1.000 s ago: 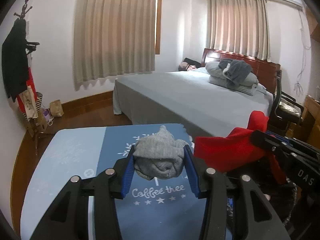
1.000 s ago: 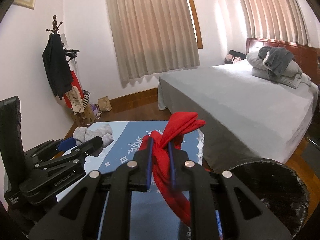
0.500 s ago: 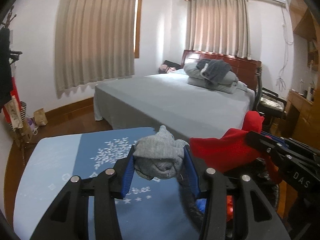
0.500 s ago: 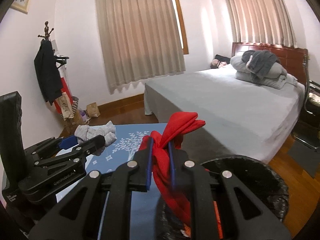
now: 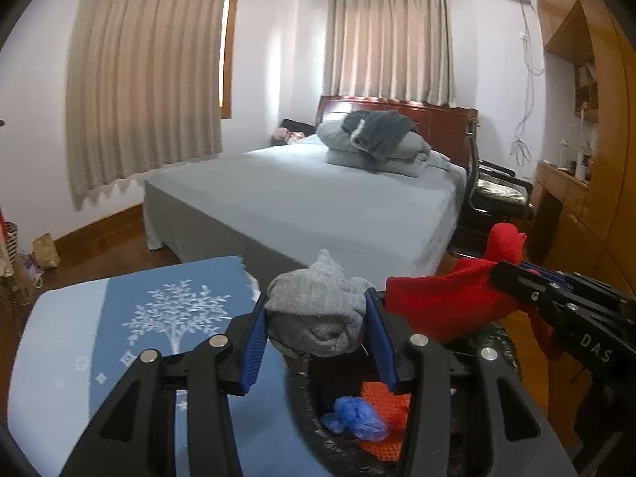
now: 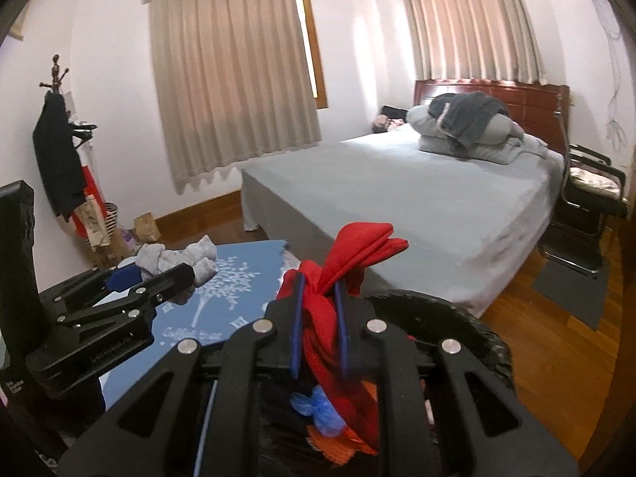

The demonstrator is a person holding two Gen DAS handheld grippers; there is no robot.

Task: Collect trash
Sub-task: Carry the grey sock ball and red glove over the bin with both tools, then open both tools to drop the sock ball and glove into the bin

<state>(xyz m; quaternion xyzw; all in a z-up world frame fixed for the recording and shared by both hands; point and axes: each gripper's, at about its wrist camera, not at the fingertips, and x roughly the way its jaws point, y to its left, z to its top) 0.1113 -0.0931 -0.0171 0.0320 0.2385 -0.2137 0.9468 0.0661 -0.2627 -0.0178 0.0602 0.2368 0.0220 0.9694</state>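
My left gripper (image 5: 316, 320) is shut on a balled grey sock (image 5: 318, 310), held over the near rim of a black trash bin (image 5: 314, 429). To its right, my right gripper (image 6: 319, 328) is shut on a red cloth (image 6: 349, 250) that hangs down into the same bin (image 6: 469, 322). Inside the bin lie a blue crumpled piece (image 5: 355, 417) and an orange item (image 5: 385, 401). In the right wrist view the left gripper (image 6: 131, 278) and its grey sock (image 6: 175, 258) show at the left; in the left wrist view the red cloth (image 5: 441, 306) shows at the right.
A blue tablecloth with a white tree print (image 5: 131, 318) covers the table left of the bin. Behind stands a grey bed (image 5: 318, 206) with folded bedding. A coat rack (image 6: 59, 159) is far left, a black chair (image 6: 588, 202) and wooden floor (image 6: 556, 338) right.
Both grippers have swung to the right off the table with the sock and the red cloth; the bin's inside with blue and orange items has come into view below them.
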